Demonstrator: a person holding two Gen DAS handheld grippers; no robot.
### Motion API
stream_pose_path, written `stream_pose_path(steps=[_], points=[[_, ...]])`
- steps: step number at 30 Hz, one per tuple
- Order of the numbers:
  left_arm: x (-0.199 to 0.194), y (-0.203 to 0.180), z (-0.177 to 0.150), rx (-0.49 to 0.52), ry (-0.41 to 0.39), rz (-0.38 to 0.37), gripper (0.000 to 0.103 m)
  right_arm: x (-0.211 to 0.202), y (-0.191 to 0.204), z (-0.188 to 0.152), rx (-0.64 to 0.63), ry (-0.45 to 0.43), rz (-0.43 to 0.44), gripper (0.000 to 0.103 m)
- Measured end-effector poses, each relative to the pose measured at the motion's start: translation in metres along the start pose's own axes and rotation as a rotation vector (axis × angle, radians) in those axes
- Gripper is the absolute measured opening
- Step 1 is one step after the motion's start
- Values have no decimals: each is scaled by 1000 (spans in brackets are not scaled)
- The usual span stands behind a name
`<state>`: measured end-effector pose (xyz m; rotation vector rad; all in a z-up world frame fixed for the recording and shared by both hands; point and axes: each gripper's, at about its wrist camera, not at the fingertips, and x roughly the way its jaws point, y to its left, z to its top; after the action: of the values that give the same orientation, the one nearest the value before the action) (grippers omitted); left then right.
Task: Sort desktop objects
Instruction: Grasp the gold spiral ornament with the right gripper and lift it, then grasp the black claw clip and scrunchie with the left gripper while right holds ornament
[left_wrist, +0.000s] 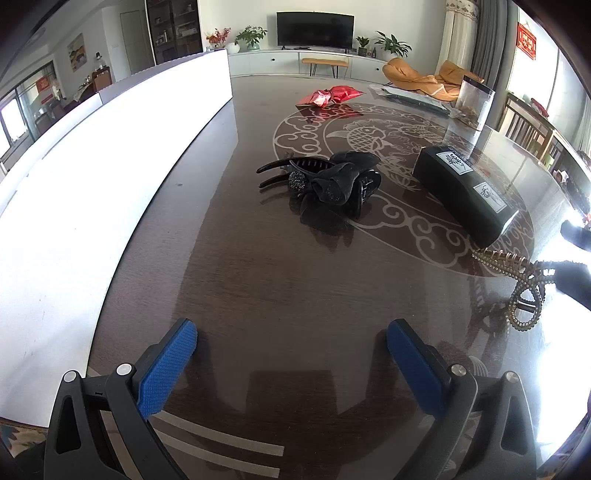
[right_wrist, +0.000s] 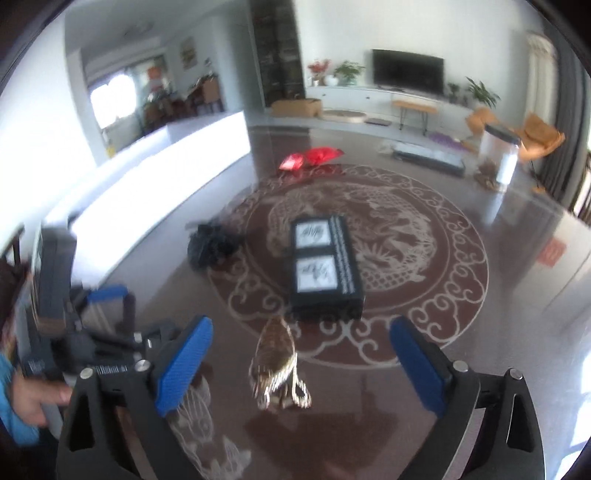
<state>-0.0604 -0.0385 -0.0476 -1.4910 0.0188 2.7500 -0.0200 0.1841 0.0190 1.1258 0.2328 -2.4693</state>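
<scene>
Two hair clips and a box left to sort

Beaded gold hair clip (right_wrist: 279, 363) lies on the surface (right_wrist: 498, 302) between the right gripper (right_wrist: 301, 363) pads, jaws wide, nothing gripped; the right view is blurred. Black bow hair clip (left_wrist: 325, 184) sits mid-surface, black box (left_wrist: 465, 194) just beside the gold clip's far end. Left gripper (left_wrist: 291, 360) hovers wide open and empty, near edge. Judgement: for a clean grasp, centre the pads on the gold clip's body, not its loop, and close slowly since beads can slip on the glossy top. Open room right and far; white board (left_wrist: 110, 166) walls the left side; red packet (left_wrist: 328, 96) and clear jar (left_wrist: 474, 105) sit well apart.
</scene>
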Motion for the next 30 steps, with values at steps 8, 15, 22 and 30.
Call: stream_pose_path(steps=[8, 15, 22, 30], points=[[-1, 0, -2, 1, 0, 1, 103, 36, 12, -22, -62, 100, -35, 98], [-2, 0, -3, 0, -1, 2, 103, 55, 2, -24, -10, 126, -28, 98], [-2, 0, -3, -1, -1, 2, 103, 57, 1, -25, 4, 100, -42, 103], [-2, 0, -3, -1, 0, 3, 103, 58, 0, -24, 4, 101, -42, 103]])
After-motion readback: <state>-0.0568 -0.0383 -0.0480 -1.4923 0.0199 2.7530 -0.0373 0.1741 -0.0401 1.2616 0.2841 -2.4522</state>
